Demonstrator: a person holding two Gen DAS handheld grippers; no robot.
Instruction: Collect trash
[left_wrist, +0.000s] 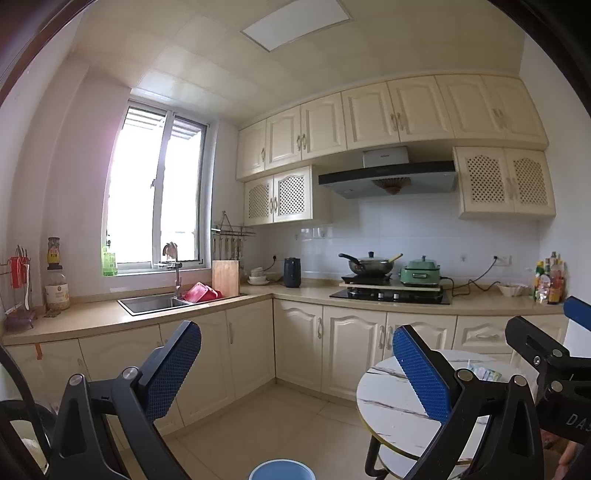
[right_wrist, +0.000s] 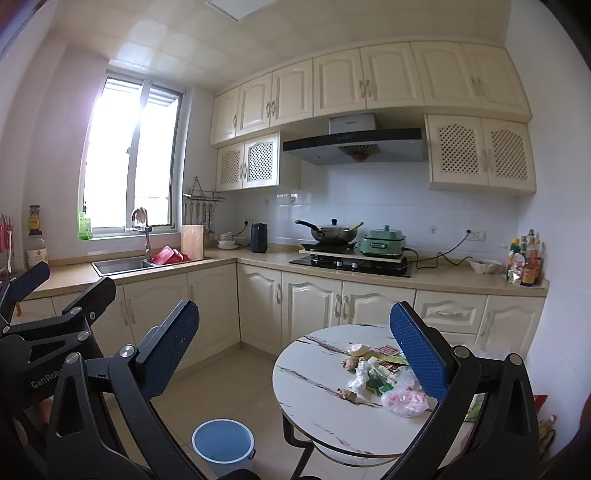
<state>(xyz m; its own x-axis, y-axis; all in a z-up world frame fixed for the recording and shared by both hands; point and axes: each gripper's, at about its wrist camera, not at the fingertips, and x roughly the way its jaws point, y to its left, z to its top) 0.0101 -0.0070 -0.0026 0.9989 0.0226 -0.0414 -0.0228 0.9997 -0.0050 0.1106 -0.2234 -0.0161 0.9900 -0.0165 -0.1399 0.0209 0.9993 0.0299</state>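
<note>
A pile of trash lies on the round white marble table: crumpled wrappers, a pink-and-clear plastic bag, food scraps and a small brown piece. A blue bucket stands on the floor left of the table; it also shows in the left wrist view. My right gripper is open and empty, held above the floor and table edge. My left gripper is open and empty, left of the table. A bit of wrapper shows behind its right finger.
Cream kitchen cabinets run along the back and left walls with a sink, a hob with a wok and a green cooker. Tiled floor lies between cabinets and table. Bottles stand at the counter's right end.
</note>
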